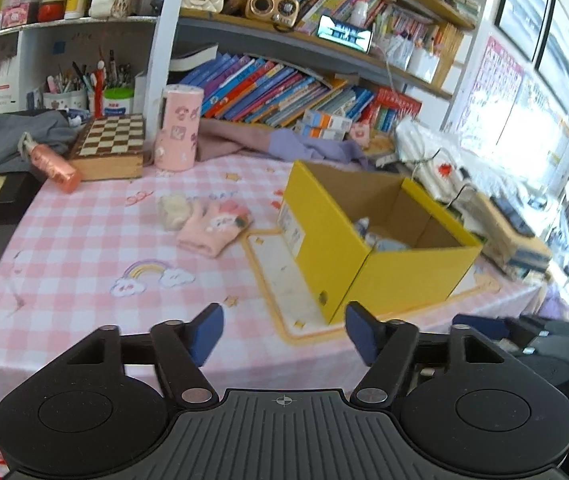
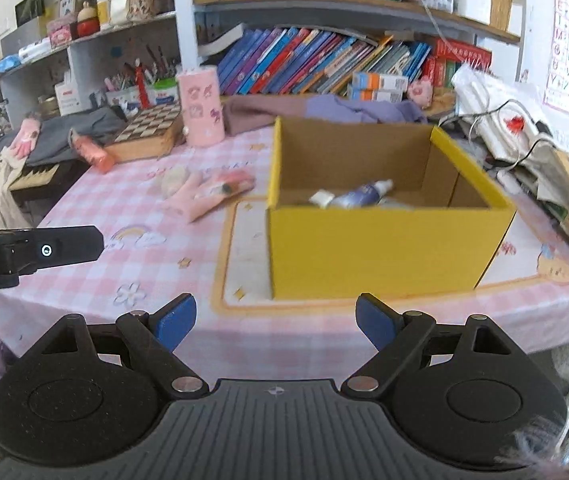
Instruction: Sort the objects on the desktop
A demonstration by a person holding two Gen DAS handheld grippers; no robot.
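Observation:
A yellow cardboard box (image 1: 404,276) (image 2: 384,248) stands open-topped on the pink checked tablecloth (image 1: 84,240). Inside it lies a purple-and-white bottle (image 2: 360,194) (image 1: 364,228) among other small items. Left of the box lie a pink knitted glove (image 1: 214,228) (image 2: 208,192) and a cream fluffy lump (image 1: 174,208) (image 2: 174,180). My left gripper (image 1: 284,320) hovers over the table's near edge, open and empty, with the box's near corner ahead. My right gripper (image 2: 276,312) is open and empty in front of the box's near wall. The left gripper's body (image 2: 44,250) shows at the left of the right wrist view.
At the back stand a pink cylinder (image 1: 178,128) (image 2: 200,108) and a chessboard box (image 1: 110,146) (image 2: 148,128), with a pink bottle (image 1: 52,166) (image 2: 92,154) lying beside them. Purple cloth (image 2: 344,106), rows of books and shelves lie behind. Cables and bags (image 2: 524,148) crowd the right.

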